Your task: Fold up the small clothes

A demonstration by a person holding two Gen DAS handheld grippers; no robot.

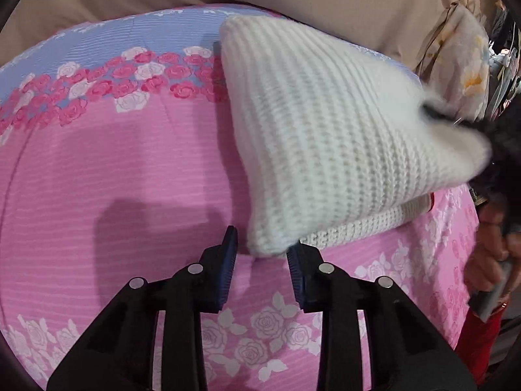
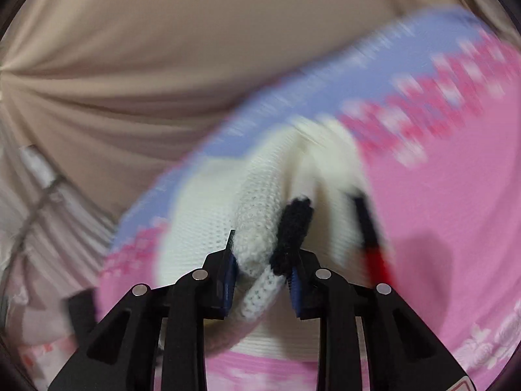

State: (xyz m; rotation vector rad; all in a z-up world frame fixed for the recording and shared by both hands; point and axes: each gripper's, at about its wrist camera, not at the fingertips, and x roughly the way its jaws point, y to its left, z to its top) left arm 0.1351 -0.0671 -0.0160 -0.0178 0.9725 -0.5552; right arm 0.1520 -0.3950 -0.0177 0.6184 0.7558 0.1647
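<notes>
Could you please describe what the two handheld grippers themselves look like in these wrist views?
Both the left gripper and the right gripper are matte black plastic linkages with triangular cut-outs and round silver pivot pins. Each finger ends in a ribbed blue pad. No cables show. A red-and-white mark shows at the right gripper's lower corner.

No words, brand names or numbers can be read in either view. At about 5 o'clock in the right wrist view, a red-edged sticker (image 2: 464, 386) shows on the black gripper body, cut off by the frame edge and too blurred to make out any sign or lettering.
</notes>
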